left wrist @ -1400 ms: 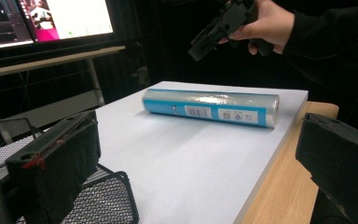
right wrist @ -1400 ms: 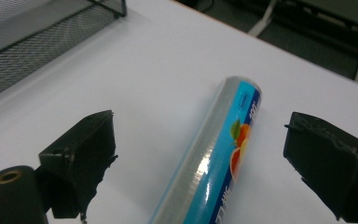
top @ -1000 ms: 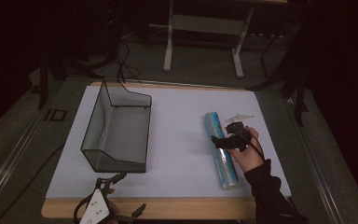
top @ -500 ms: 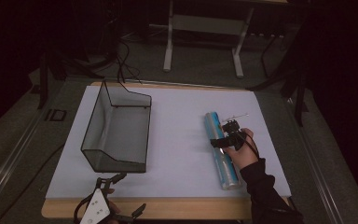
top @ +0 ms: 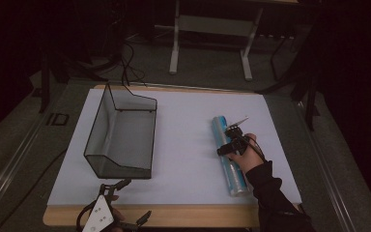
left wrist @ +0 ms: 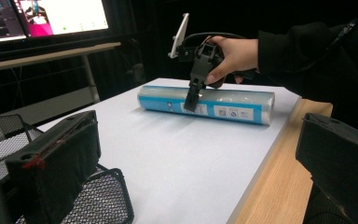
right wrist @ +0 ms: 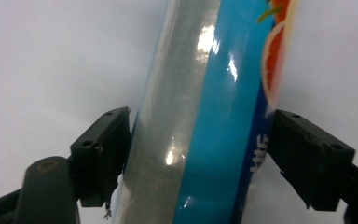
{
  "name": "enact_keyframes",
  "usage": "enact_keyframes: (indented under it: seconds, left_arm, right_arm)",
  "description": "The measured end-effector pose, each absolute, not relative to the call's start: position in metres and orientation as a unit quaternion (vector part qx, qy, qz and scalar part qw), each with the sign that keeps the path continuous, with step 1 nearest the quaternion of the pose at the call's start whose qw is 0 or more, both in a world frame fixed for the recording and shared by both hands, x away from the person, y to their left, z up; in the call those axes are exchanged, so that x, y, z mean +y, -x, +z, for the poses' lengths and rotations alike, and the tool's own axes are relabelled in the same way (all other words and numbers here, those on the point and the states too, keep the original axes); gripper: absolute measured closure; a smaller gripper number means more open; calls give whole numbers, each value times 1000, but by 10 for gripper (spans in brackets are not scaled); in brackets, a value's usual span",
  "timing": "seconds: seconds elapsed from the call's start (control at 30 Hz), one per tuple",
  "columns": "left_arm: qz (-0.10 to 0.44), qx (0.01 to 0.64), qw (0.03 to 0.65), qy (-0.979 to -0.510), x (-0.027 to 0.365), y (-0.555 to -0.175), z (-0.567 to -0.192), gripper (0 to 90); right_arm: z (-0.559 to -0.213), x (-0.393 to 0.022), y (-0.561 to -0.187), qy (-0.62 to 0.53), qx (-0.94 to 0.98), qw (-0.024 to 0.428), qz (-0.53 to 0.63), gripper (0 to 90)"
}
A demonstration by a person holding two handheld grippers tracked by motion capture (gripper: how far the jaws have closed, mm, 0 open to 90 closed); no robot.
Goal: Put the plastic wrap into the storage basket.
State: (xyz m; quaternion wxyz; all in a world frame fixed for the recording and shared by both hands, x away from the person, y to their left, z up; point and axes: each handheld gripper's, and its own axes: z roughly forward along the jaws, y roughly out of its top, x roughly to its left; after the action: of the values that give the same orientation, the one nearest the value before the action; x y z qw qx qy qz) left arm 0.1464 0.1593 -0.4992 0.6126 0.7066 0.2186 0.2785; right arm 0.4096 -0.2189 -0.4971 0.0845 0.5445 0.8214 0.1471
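Right gripper (top: pixel 233 141) has dropped onto the blue roll (top: pixel 229 159) at frame right, jaws straddling it, barely closed; pickup looks imminent; left gripper (top: pixel 121 205) idle, jaws wide.

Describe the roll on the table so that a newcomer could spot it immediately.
Start at the white table top and look to its right half, away from the black mesh basket on the left. There lies a long roll wrapped in shiny blue and clear film, with the right gripper straddling it. It is the table's one coloured, round thing.

Glossy plastic-film roll (right wrist: pixel 200 116), black wire-mesh metal basket (top: pixel 121 140), matt white sheet (top: pixel 188 145) w/ wood table edge (left wrist: pixel 279 186).
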Motion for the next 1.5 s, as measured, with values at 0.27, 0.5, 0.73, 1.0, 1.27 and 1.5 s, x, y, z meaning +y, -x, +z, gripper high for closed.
enact_keyframes:
  seconds: [0.27,0.5,0.73,1.0,1.27,1.5]
  left_arm:
    - [292,221,597,-714,158,-147,-500,4]
    - [296,222,590,-718,157,-147,-501,4]
    - [294,219,591,-719,156,-147,-501,4]
    - [293,221,591,-719,156,-148,-501,4]
    - [294,221,590,-718,156,-148,-501,4]
    - [292,222,591,-719,156,-149,-501,4]
  right_arm:
    - [-504,-215,-421,-553,827,28,98,248]
    - [-507,-215,-423,-566,819,19,91,270]
    - [-505,-214,-421,-586,805,22,95,287]
    - [-501,-216,-422,-589,801,11,106,309]
    - [-475,-217,-427,-589,796,16,139,313]
    - [-446,-215,-432,-586,793,33,165,313]
